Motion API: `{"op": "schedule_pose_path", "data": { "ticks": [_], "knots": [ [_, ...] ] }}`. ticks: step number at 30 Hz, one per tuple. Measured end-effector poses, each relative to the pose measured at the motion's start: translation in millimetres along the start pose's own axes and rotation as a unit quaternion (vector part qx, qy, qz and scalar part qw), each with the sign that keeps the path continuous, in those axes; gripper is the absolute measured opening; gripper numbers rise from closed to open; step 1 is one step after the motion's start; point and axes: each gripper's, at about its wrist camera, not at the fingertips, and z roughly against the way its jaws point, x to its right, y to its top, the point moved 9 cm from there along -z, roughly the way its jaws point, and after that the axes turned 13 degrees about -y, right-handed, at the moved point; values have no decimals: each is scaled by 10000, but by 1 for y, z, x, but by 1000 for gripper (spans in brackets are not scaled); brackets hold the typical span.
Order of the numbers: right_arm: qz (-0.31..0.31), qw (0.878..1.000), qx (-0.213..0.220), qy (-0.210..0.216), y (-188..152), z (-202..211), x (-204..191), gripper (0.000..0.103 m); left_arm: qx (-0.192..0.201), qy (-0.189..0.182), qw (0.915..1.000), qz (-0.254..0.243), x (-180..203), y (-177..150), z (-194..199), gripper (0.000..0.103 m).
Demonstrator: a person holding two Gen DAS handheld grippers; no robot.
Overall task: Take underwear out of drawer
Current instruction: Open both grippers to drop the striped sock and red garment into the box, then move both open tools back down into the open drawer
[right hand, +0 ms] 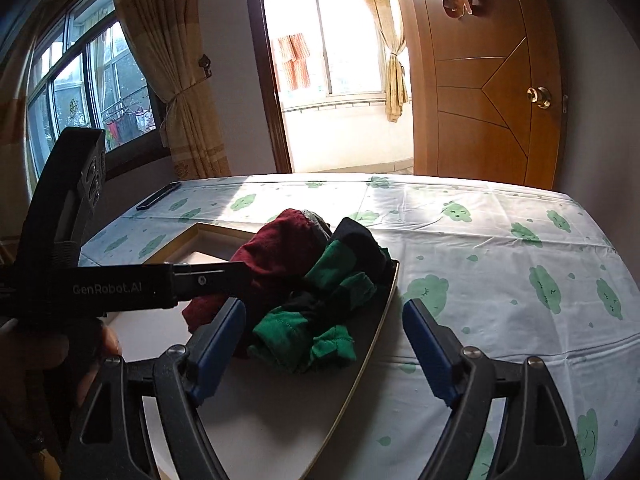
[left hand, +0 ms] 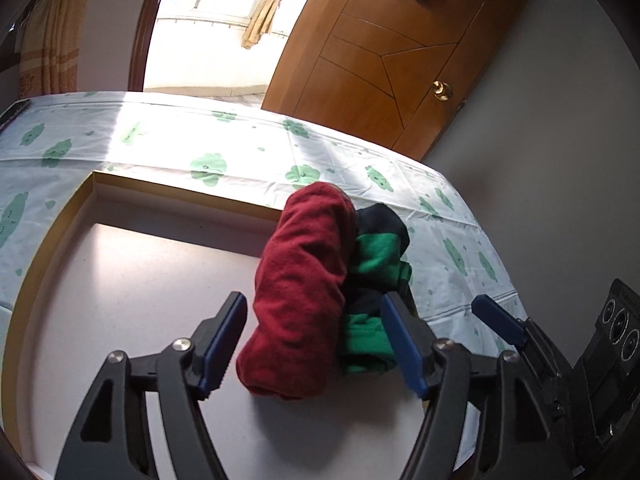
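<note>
Cloud-print tablecloth (right hand: 480,248) before a wooden door (right hand: 484,80); both hand-held grippers spread, gripping nothing.

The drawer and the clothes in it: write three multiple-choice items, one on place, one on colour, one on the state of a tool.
1. Where do the rolled garments lie?
A. in the drawer, by its right wall
B. on the tablecloth
C. on the floor

2. What colour is the roll on the left?
A. yellow
B. white
C. dark red

3. How does the left tool stand?
A. shut on nothing
B. open, pads clear of the cloth
C. out of view

Answers: 1 A, both rolls sit inside the drawer's frame; 2 C, it lies beside the green-and-black roll; 3 B, gaps show beside both pads.
</note>
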Motion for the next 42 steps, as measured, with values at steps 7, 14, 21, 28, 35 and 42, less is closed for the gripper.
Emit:
{"op": "schedule_pose_path", "data": {
  "ticks": [7, 14, 21, 28, 35, 42],
  "knots": [
    [94, 9987, 333, 371, -20, 52, -18, 83, 181, -228, 9981, -551, 11, -15, 46, 71],
    [735, 9937, 618, 572, -55, 100, -54, 83, 416, -513, 9945, -819, 10, -49, 101, 74],
    [1741, 9790, 712, 786, -112, 129, -106, 83, 883, -247, 9918, -886, -28, -92, 163, 82],
    [2872, 9531, 538, 795, -163, 121, -157, 82, 1218, 341, 9880, -889, -71, -138, 199, 88],
    [3963, 9139, 438, 758, -197, 105, -187, 82, 1100, 765, 9874, -837, -103, -166, 194, 88],
    [4603, 8852, 161, 660, -215, 78, -194, 67, 957, 917, 9894, -599, -127, -174, 188, 88]
  ]
}}
